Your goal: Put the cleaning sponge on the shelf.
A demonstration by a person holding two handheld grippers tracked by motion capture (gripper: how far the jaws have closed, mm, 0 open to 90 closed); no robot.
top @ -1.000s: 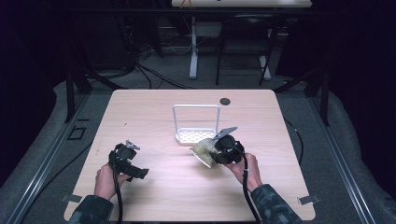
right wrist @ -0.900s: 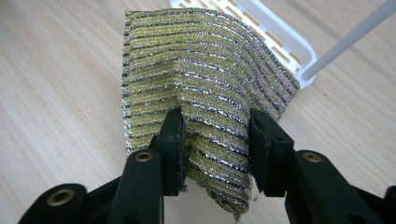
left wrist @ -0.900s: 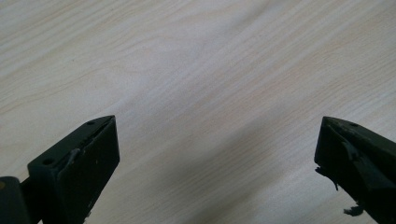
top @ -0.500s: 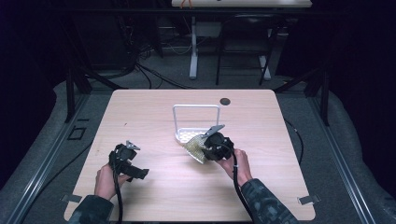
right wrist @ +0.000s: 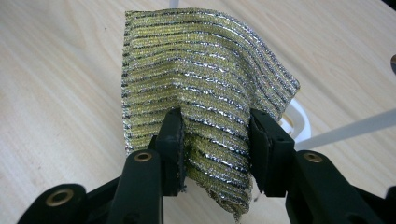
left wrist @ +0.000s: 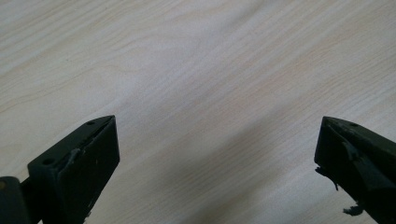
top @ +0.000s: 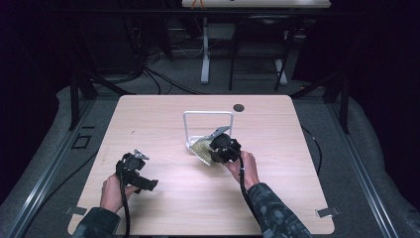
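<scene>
A yellow and silver striped scouring sponge (right wrist: 201, 88) is squeezed between the jaws of my right gripper (right wrist: 215, 135), which is shut on it. From above, that sponge (top: 201, 148) hangs at the front edge of a white wire rack (top: 208, 115) in the middle of the table, with my right gripper (top: 213, 151) just right of it. My left gripper (top: 147, 187) rests low at the table's front left, jaws wide apart. In the left gripper view, its open jaws (left wrist: 217, 154) frame bare wood with nothing between them.
The light wooden table (top: 307, 198) has a small dark round hole (top: 238, 107) near its far edge. The white rack's base (right wrist: 296, 122) shows behind the sponge. Dark floor, cables and table legs lie beyond the far edge.
My right gripper has carried the sponge leftward and a little away, up to the rack's front. The left gripper has stayed where it was.
</scene>
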